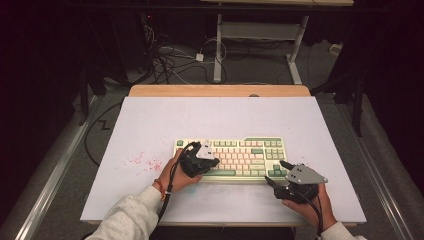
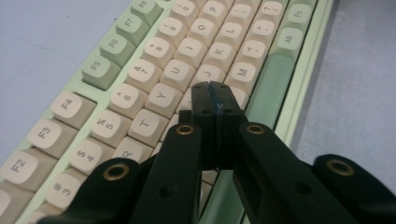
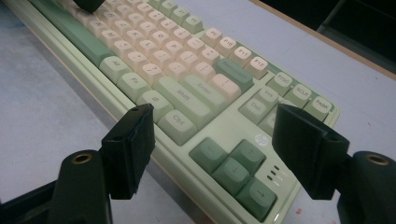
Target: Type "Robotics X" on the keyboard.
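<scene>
We start with the white table (image 1: 150,125): the keyboard (image 1: 250,145) lies flat on it a little toward six o'clock of the centre, its long side running from nine to three o'clock. At about nine o'clock of the keyboard the tabletop carries a patch of reddish specks (image 1: 142,161).

We judge the keyboard a stiff, fairly weighty slab with a smooth pale-green plastic case. It should not bend when lifted, yet the case edges look slick, so a shallow pinch could slide off. The keycaps (image 2: 163,100) sit loose enough to give under pressure and could pop off; we would not take hold there. The better purchase seems to be the bare case rim at the short ends, or the front lip (image 3: 140,140) along the six o'clock side.

The right gripper (image 1: 277,172) sits at the keyboard's five o'clock corner with its jaws spread wide, one on either side of that corner by the arrow keys (image 3: 233,163), touching nothing that we can make out.

The left gripper (image 1: 212,162) hangs over the letter rows at the keyboard's seven o'clock region, its jaws pressed together with nothing between them, the tip poised just above the keys near the spacebar (image 2: 268,88). Whether it touches a key we cannot tell.
</scene>
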Demonstrator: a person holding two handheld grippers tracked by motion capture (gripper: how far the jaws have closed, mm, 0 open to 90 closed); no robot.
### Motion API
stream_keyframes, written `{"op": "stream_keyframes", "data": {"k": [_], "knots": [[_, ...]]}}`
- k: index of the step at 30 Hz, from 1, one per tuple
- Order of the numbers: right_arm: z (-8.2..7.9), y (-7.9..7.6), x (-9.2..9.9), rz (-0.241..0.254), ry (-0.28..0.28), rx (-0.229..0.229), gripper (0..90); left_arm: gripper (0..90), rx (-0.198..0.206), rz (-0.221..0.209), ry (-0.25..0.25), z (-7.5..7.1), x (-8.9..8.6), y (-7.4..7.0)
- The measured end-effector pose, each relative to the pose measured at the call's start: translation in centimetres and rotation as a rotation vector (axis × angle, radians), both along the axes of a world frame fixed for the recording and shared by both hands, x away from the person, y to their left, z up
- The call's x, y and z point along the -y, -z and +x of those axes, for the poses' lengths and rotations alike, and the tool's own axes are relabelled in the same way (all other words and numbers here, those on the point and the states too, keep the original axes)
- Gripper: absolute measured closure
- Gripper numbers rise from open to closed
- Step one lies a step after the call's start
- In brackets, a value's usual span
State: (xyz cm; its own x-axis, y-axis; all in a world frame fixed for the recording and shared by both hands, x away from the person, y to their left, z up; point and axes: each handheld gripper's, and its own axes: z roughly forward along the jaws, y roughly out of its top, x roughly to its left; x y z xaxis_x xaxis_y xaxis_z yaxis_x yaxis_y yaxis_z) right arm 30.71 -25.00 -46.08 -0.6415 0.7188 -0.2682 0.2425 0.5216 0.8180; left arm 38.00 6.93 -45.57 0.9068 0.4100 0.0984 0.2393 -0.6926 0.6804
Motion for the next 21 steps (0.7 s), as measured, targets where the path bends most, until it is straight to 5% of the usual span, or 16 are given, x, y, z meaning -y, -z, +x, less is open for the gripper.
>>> {"op": "stream_keyframes", "data": {"k": [14,21], "knots": [[-0.1,0.2,-0.4,-0.030,-0.028,-0.003,31.1,87.5,0.018,0.041,-0.007,-0.1,0.3,0.3],[0.0,0.2,-0.2,-0.021,-0.023,-0.001,31.1,85.7,0.053,0.009,-0.009,-0.5,-0.2,-0.7]]}}
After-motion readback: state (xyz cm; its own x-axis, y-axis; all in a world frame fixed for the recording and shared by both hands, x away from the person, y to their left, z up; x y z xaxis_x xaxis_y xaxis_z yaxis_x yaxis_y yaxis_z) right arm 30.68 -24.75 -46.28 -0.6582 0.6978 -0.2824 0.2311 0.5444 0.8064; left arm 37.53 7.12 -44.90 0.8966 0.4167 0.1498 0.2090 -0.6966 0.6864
